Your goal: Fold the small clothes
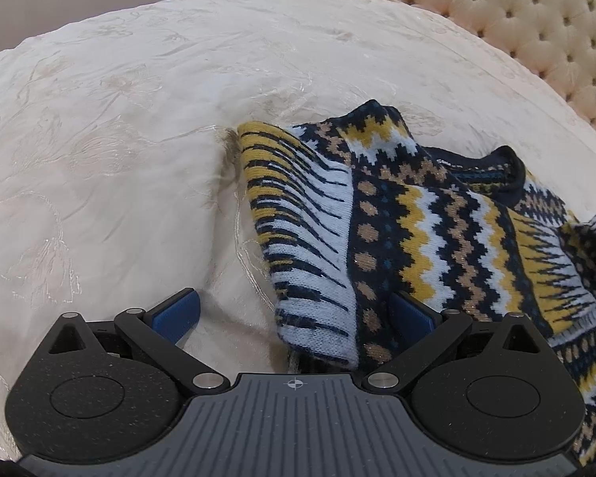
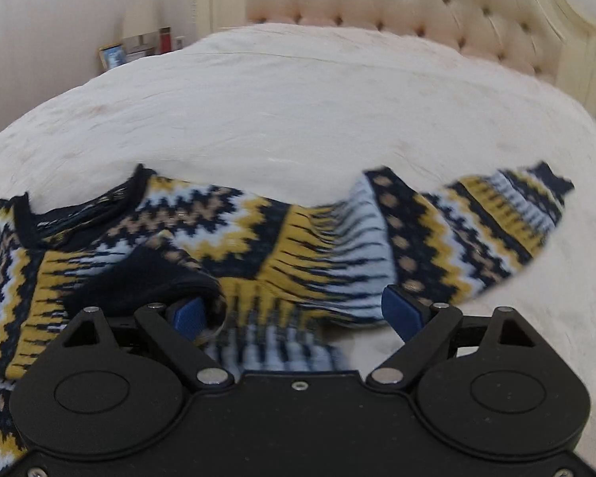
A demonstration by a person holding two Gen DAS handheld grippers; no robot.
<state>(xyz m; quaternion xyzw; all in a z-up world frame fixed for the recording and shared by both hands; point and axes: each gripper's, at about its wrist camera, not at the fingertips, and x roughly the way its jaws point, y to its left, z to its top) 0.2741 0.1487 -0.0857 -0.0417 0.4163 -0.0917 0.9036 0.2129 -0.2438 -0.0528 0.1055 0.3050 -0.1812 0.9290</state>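
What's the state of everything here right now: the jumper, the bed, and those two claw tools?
patterned sweater: spread out on the bed, rumpled, not yet folded; left sleeve bent inward.
bedspread: creased, puckered beside the sleeve.
left gripper: open, the sleeve's end between its fingers.
right gripper: open, knit between its fingers, pads not pressing.
right sleeve: stretched outward, blurred.

Both wrist cameras looked down close over the sweater [image 1: 429,218] [image 2: 282,238] from opposite ends, sharing it, the bed [image 1: 139,119] [image 2: 298,111] and headboard [image 1: 536,28] [image 2: 397,4].
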